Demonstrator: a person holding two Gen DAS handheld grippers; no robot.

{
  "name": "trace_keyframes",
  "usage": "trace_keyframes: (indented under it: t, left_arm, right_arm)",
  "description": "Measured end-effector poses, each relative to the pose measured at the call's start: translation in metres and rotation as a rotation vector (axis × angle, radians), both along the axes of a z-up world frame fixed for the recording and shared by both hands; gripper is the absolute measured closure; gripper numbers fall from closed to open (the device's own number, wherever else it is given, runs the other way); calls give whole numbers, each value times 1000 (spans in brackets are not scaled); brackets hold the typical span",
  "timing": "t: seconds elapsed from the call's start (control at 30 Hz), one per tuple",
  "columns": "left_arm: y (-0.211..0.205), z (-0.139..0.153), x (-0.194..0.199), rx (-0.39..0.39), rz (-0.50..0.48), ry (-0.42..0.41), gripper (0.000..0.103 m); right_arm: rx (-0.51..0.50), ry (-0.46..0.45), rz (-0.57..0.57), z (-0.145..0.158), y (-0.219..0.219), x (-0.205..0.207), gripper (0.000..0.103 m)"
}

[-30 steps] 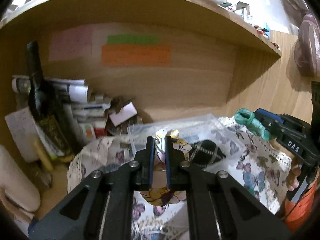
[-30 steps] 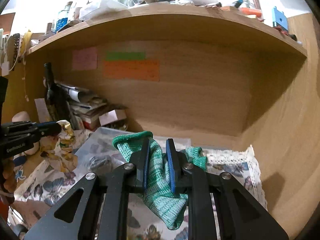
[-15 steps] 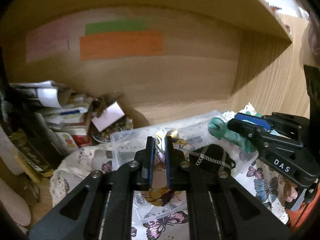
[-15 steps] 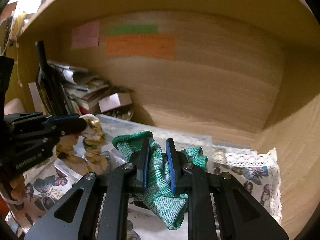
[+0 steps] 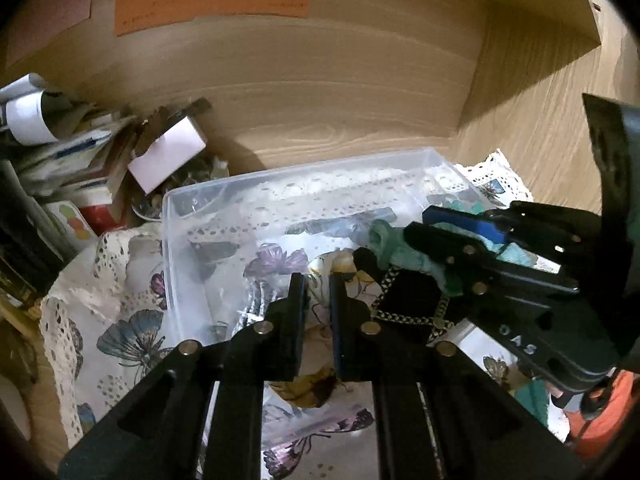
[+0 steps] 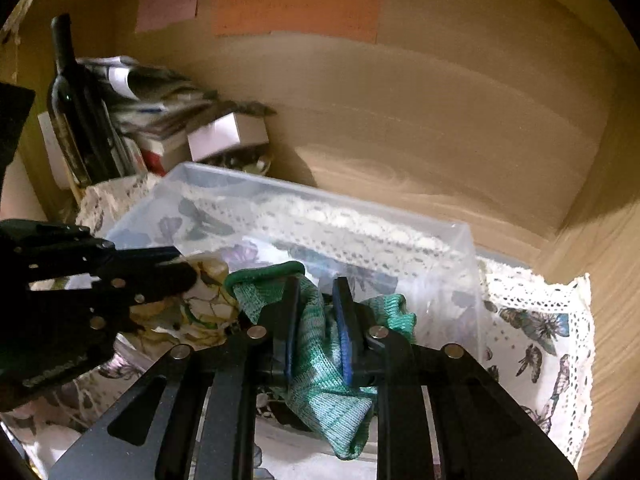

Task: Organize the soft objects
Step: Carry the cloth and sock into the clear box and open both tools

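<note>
While one clear plastic bin (image 5: 280, 184) sits on the butterfly-print cloth (image 5: 120, 340) in the wooden shelf nook, two pairs of tongs reach over it, each carrying one soft thing. The left tongs (image 5: 318, 280) are pinched nearly together on a flowered cloth piece (image 5: 308, 394), which hangs between and below the fingers. The right tongs (image 6: 314, 292) are clamped on a green knitted sock (image 6: 332, 408), its cuff ahead of the tips and its toe drooping under them. Both bundles hang over the bin's near end. Inside the bin, just right of the left tongs, lies one black item with a chain-like pattern (image 5: 412, 300). One dark bottle (image 6: 74, 120) stands far left beside stacked papers (image 6: 152, 100).
</note>
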State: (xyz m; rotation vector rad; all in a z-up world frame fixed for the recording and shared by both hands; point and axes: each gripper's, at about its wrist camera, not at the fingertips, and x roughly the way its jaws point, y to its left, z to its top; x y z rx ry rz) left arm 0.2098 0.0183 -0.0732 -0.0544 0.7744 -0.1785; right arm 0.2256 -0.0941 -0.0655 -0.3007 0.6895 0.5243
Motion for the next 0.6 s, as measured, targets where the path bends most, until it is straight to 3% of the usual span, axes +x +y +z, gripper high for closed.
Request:
trace_keyframes:
  t: [0.1, 0.17, 0.27, 0.4, 0.47, 0.6]
  left_arm:
    - [2, 1, 1, -14, 6, 13, 87]
    - [4, 3, 0, -28, 10, 19, 81]
    - [7, 8, -5, -32, 18, 5, 65]
    - [7, 20, -18, -9, 31, -48, 48]
    - [7, 29, -25, 1, 38, -79, 41]
    - [8, 47, -44, 14, 65, -147, 22]
  right_arm:
    - [-20, 17, 1, -5, 3, 3, 81]
    - [-26, 23, 1, -7, 3, 3, 70]
    - [-27, 26, -4, -6, 2, 1, 60]
    - [-12, 12, -6, 3, -3, -5, 55]
    - [1, -3, -8, 10, -7, -10, 44]
    - [42, -53, -16, 29, -16, -25, 36]
